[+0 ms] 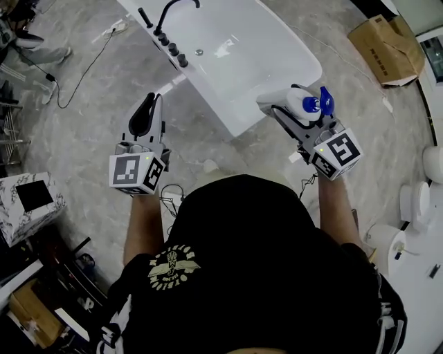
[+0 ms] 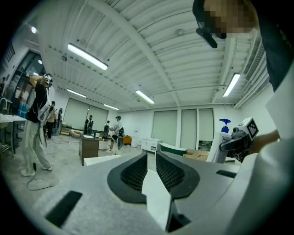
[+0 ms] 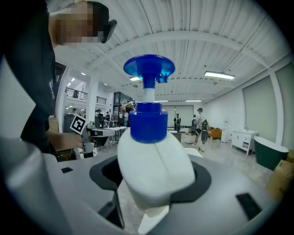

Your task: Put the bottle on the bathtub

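A white bottle point(image 1: 285, 99) with a blue pump top lies on its side in my right gripper point(image 1: 282, 107), which is shut on its body just off the near right corner of the white bathtub point(image 1: 208, 97). In the right gripper view the bottle point(image 3: 154, 160) fills the space between the jaws of that gripper point(image 3: 154, 186), pump pointing away. My left gripper point(image 1: 145, 114) hovers over the floor left of the tub's near end. Its black pads point(image 2: 135, 172) stand almost together with nothing between them. From the left gripper view the bottle point(image 2: 219, 144) shows at far right.
A black faucet point(image 1: 166, 17) and knobs stand on the tub's left rim. A cardboard box point(image 1: 384, 41) lies at upper right, a marbled box point(image 1: 28, 204) at left, a cable point(image 1: 83, 69) on the floor. White fixtures point(image 1: 415, 200) stand at right. People stand far off.
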A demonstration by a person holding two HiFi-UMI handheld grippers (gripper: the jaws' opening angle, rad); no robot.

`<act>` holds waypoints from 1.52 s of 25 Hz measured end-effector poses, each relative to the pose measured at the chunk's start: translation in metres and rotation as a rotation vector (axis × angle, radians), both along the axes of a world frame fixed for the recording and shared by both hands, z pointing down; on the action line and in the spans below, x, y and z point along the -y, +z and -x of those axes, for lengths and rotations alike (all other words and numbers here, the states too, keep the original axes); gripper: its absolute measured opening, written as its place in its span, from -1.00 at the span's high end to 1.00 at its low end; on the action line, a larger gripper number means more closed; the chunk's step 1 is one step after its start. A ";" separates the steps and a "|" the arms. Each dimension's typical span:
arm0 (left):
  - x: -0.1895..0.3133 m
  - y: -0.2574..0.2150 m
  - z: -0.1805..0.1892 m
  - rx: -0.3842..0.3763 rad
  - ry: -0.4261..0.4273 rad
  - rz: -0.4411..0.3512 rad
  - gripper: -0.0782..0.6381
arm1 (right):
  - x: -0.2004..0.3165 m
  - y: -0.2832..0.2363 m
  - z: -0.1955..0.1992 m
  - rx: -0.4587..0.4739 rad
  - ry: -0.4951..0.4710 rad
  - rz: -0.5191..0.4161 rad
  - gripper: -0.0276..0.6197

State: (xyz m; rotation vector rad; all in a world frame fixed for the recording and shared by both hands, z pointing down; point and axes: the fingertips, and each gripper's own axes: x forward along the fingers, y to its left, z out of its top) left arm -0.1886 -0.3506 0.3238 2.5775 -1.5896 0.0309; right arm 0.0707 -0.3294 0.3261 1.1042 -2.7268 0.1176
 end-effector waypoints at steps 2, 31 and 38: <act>-0.001 0.005 -0.004 -0.003 0.011 0.004 0.61 | 0.000 0.003 0.001 0.003 0.001 0.012 0.06; -0.045 0.080 0.113 0.117 -0.522 0.276 0.61 | 0.202 0.314 0.137 -0.055 -0.244 0.313 0.06; -0.072 0.075 0.112 0.136 -0.627 0.295 0.61 | 0.217 0.400 0.164 -0.141 -0.328 0.316 0.06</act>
